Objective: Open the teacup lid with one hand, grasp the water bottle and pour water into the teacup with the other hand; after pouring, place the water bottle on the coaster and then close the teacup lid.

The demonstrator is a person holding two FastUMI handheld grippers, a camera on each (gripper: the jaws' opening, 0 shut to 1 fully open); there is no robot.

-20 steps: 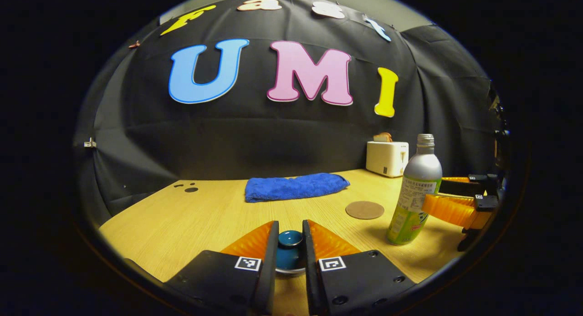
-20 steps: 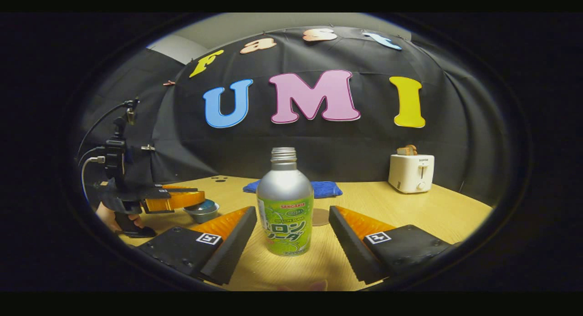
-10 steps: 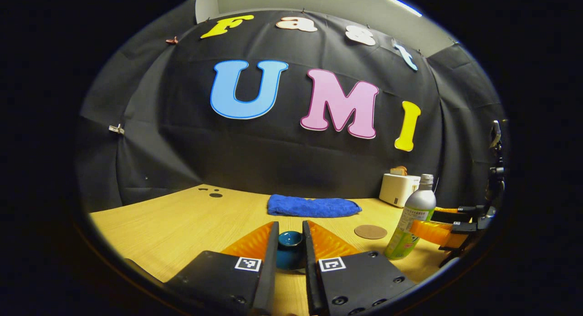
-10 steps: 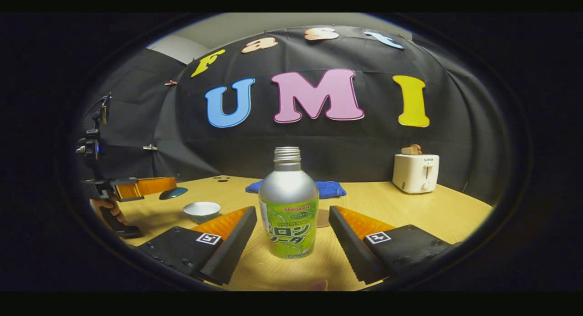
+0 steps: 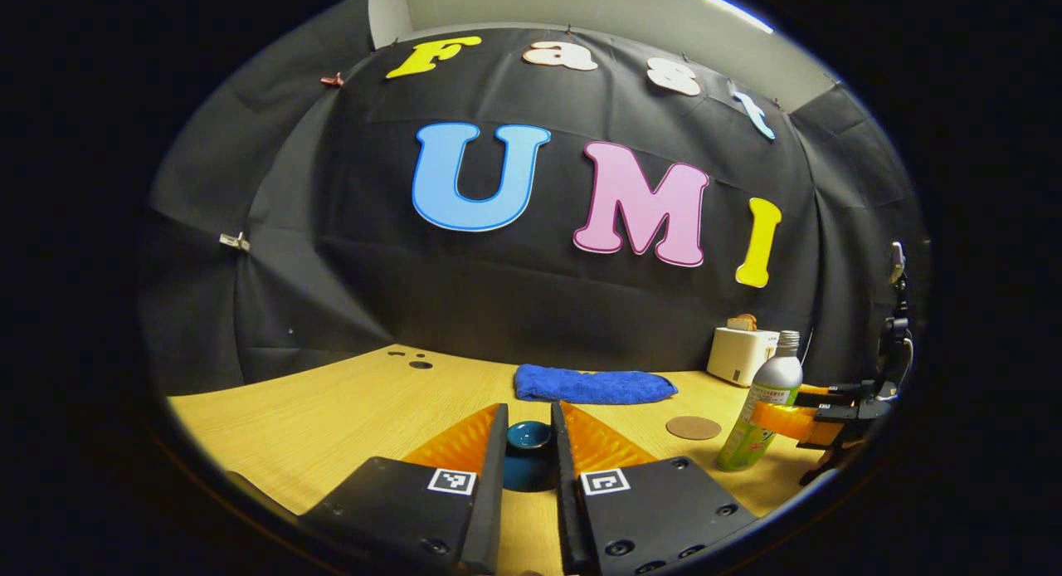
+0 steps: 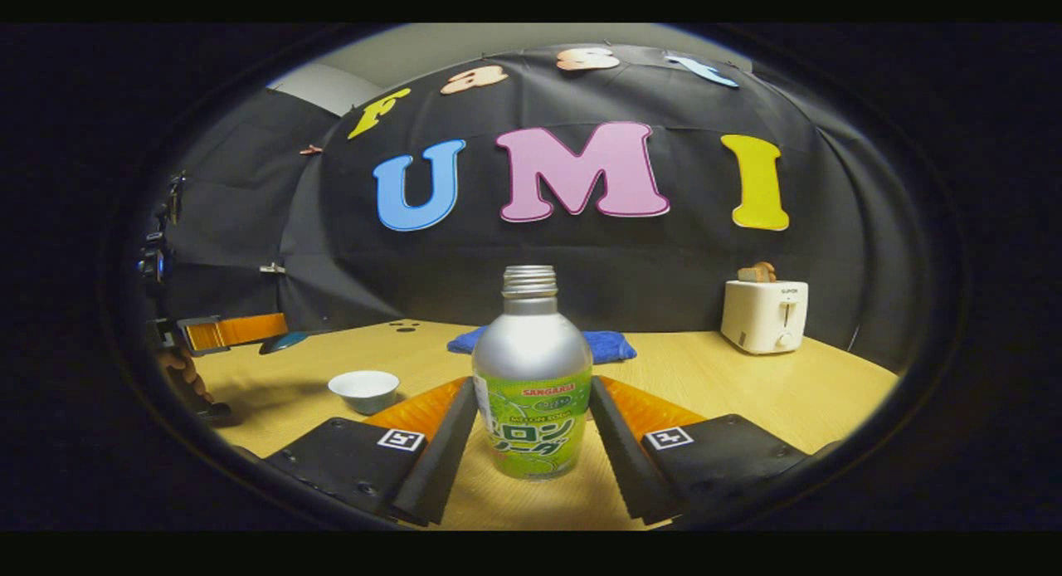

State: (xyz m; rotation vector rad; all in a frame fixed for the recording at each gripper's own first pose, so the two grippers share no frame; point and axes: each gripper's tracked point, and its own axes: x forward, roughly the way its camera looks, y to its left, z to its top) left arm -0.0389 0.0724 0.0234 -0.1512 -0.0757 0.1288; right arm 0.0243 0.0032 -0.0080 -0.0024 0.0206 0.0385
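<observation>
The teal lid is held up by its knob, with my left gripper shut on it. The right gripper view shows that lid raised left of the open white teacup, which stands on the table. An uncapped silver and green water bottle stands upright on the table with my right gripper shut on its sides. In the left gripper view the bottle stands just right of the round brown coaster, the right gripper's orange fingers around it.
A folded blue towel lies at the back of the wooden table. At the back right a white toaster holds a slice of bread. A hand holds the left gripper at the table's left edge.
My left gripper has lifted the lid off the teacup and carried it up and left. My right gripper's fingers have closed in onto the bottle.
</observation>
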